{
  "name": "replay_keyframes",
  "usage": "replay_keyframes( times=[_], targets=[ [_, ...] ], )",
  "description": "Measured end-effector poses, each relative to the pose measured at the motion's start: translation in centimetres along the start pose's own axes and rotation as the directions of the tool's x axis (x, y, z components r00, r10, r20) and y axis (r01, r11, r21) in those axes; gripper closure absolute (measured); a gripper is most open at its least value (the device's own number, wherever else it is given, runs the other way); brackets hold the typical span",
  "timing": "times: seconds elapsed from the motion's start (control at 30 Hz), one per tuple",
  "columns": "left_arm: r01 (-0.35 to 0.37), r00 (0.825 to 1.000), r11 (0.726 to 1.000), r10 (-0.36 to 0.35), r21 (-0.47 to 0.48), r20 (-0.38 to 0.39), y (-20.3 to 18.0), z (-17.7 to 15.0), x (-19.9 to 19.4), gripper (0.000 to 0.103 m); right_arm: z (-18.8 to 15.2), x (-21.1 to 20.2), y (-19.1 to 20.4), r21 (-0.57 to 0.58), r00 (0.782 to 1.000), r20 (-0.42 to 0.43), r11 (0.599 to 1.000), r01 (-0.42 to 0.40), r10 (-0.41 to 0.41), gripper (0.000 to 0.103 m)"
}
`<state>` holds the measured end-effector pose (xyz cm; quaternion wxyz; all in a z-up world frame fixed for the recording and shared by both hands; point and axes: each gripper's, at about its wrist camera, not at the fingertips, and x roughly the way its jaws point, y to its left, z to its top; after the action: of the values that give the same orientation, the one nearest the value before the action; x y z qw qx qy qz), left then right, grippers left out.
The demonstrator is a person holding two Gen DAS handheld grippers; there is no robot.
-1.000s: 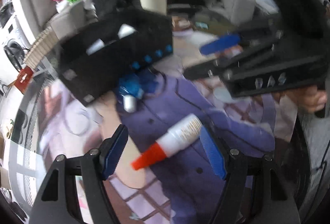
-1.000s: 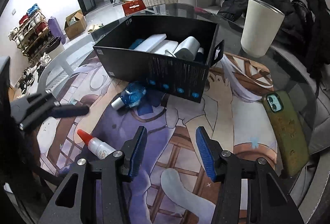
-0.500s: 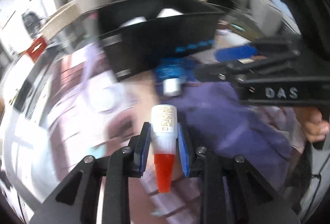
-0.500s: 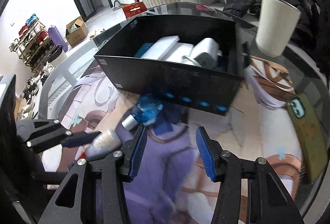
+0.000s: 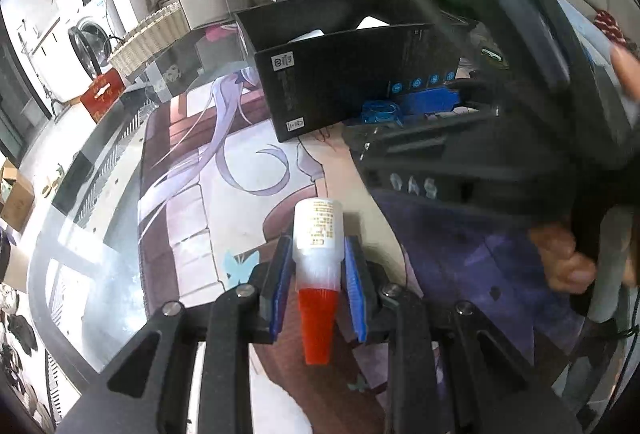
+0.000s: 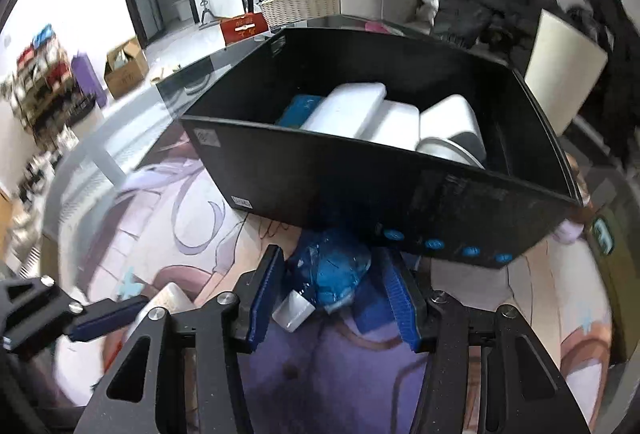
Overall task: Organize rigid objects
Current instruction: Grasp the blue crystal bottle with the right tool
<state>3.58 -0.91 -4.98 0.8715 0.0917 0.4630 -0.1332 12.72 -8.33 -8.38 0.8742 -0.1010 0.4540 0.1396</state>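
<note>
My left gripper is shut on a white glue bottle with a red cone cap, held above the printed mat. My right gripper is open, its fingers on either side of a blue crinkled bottle with a white cap that lies on the mat against the black box. The box holds white containers and a blue item. In the left wrist view the box stands ahead and the right gripper reaches the blue bottle beside it.
A cream cup stands behind the box at the right. A green phone lies at the mat's right edge. The mat lies on a glass table. A sofa with dark clothes is behind the table.
My left gripper closed on the glue bottle and lifted it. My right gripper moved forward towards the box until its open fingers straddled the blue bottle.
</note>
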Motion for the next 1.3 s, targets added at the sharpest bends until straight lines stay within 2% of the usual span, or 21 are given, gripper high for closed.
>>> replay_keyframes(
  times=[0.03,0.07,0.23,0.4,0.6,0.7,0.87,0.9,0.97,1.0,1.2,1.3],
  targets=[
    [0.006,1.0,1.0,-0.006,-0.007,-0.003,0.0,0.1,0.1,0.079,-0.1,-0.1,0.1,-0.009,1.0,0.0,1.0,-0.004,0.004,0.064],
    [0.008,1.0,1.0,-0.008,-0.009,-0.004,0.2,0.7,0.4,0.079,-0.1,-0.2,0.1,-0.014,1.0,-0.006,1.0,-0.013,0.013,0.067],
    [0.016,1.0,0.999,-0.017,-0.047,-0.012,0.8,1.5,1.1,0.079,-1.0,-1.5,-2.9,0.058,0.994,-0.075,0.996,-0.07,0.074,0.067],
    [0.01,1.0,0.999,-0.011,-0.049,-0.015,-0.2,2.7,1.8,0.078,-2.9,-3.0,-6.0,0.097,0.993,-0.096,0.993,-0.066,0.076,0.067],
    [-0.006,1.0,1.0,0.006,-0.01,-0.003,-2.0,3.9,2.7,0.076,-4.0,-3.6,-7.3,0.053,0.994,-0.089,0.997,-0.063,0.067,0.066],
    [-0.004,1.0,1.0,0.004,-0.019,-0.002,-2.0,4.4,3.0,0.072,-4.6,-3.8,-7.7,0.054,0.993,-0.094,0.996,-0.065,0.07,0.054],
    [-0.002,1.0,1.0,0.002,-0.009,-0.001,-2.0,4.4,2.9,0.072,-5.1,-3.9,-7.9,0.043,0.994,-0.091,0.997,-0.063,0.066,0.054],
    [0.005,1.0,1.0,-0.005,-0.014,-0.003,-1.8,4.4,2.8,0.072,-5.1,-3.9,-8.0,0.046,0.994,-0.091,0.997,-0.064,0.068,0.055],
    [0.008,1.0,1.0,-0.008,-0.013,-0.003,-1.6,4.1,2.7,0.071,-5.1,-3.8,-8.0,0.048,0.994,-0.093,0.997,-0.055,0.059,0.069],
    [0.01,1.0,1.0,-0.01,-0.015,-0.005,-1.5,4.0,2.6,0.071,-5.1,-3.9,-7.9,0.043,0.994,-0.093,0.998,-0.05,0.054,0.071],
    [0.044,0.999,0.999,-0.045,-0.019,-0.015,-1.5,3.6,2.4,0.083,-4.8,-3.9,-7.2,0.03,0.993,-0.095,0.997,-0.073,0.075,0.072],
    [0.047,0.999,0.999,-0.047,-0.027,-0.01,-1.4,3.4,2.2,0.083,-4.7,-4.1,-6.5,0.019,0.993,-0.084,0.997,-0.08,0.081,0.072]
  ],
)
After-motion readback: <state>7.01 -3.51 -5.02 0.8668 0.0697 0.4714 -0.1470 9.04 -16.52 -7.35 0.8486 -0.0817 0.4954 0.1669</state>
